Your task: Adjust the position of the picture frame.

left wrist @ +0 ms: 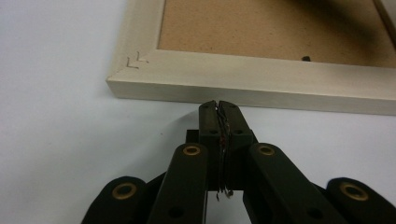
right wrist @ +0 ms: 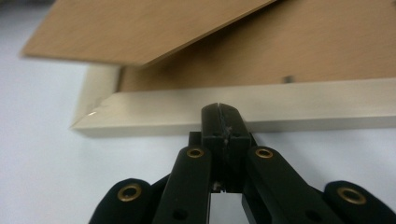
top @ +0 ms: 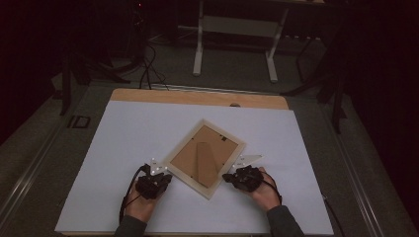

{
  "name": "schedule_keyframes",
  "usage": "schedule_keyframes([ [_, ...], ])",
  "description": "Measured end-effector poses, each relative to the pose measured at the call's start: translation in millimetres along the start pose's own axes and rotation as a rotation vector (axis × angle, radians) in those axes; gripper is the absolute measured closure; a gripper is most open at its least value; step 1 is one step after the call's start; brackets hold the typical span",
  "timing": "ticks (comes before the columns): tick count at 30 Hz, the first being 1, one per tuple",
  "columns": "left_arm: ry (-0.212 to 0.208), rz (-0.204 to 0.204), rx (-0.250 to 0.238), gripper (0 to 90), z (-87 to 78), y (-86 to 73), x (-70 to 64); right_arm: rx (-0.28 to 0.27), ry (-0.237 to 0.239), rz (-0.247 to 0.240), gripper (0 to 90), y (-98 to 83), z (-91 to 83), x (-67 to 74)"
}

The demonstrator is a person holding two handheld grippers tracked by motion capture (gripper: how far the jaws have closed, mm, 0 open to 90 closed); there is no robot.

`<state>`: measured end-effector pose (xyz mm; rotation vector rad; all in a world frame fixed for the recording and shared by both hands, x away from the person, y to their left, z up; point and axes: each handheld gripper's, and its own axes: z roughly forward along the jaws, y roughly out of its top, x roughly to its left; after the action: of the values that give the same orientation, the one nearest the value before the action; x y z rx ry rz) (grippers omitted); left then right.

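A pale wooden picture frame [top: 205,154] lies face down and turned at an angle on the white board [top: 123,138], its brown backing and stand [top: 206,163] showing. My left gripper [top: 165,177] is shut, its tips at the frame's left side; in the left gripper view the closed tips [left wrist: 218,106] meet the frame's edge [left wrist: 261,95] near a corner. My right gripper [top: 228,177] is shut at the frame's right side; in the right gripper view its tips [right wrist: 220,112] press against the frame's rail [right wrist: 299,105], under the raised stand [right wrist: 140,28]. Nothing is held between either pair of jaws.
The white board lies on a wooden table [top: 197,97] with its far edge showing. Beyond it on the dark floor stand a white table frame [top: 237,34] and cables [top: 148,64]. Open board surface lies to the left, right and far side of the frame.
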<state>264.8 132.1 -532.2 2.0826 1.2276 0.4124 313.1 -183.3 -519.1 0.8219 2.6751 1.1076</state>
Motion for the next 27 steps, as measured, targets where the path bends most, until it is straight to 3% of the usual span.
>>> schedule_keyframes([
  [6, 0.003, 0.002, 0.003, 89.9, 2.2, 0.5, -0.6, -0.042, -0.065, 0.039, 90.0, 7.2, -8.2, -22.0],
  [8, 0.004, 0.001, 0.003, 89.9, 2.5, 1.0, -0.8, -0.089, -0.096, 0.103, 90.0, 8.9, -11.4, -40.2],
  [10, 0.006, 0.004, 0.003, 89.9, 2.8, 1.1, -1.4, -0.101, -0.098, 0.124, 90.0, 8.9, -12.0, -44.1],
  [12, 0.009, 0.006, 0.003, 89.9, 2.8, 1.0, -2.8, -0.124, -0.149, 0.163, 90.0, 10.0, -12.9, -59.1],
  [16, 0.01, 0.005, 0.002, 89.9, 2.9, 0.9, -3.0, -0.134, -0.194, 0.192, 90.0, 11.8, -14.2, -72.6],
  [18, 0.006, -0.001, 0.002, 89.8, 3.0, 0.9, -2.6, -0.146, -0.243, 0.247, 90.0, 13.6, -15.6, -90.1],
  [21, 0.003, -0.003, 0.001, 89.8, 3.3, 1.3, -2.5, -0.147, -0.255, 0.259, 90.0, 13.8, -15.7, -93.8],
  [22, 0.003, -0.003, 0.003, 89.7, 3.4, 1.5, -2.5, -0.149, -0.28, 0.302, 90.0, 14.6, -15.4, -104.7],
  [23, 0.002, -0.003, 0.003, 89.8, 3.7, 1.8, -2.5, -0.148, -0.286, 0.314, 90.0, 15.4, -15.0, -107.8],
  [27, 0.002, -0.006, -0.001, 89.7, 5.1, 2.8, -2.3, -0.132, -0.312, 0.329, 90.0, 19.4, -11.2, -115.4],
])
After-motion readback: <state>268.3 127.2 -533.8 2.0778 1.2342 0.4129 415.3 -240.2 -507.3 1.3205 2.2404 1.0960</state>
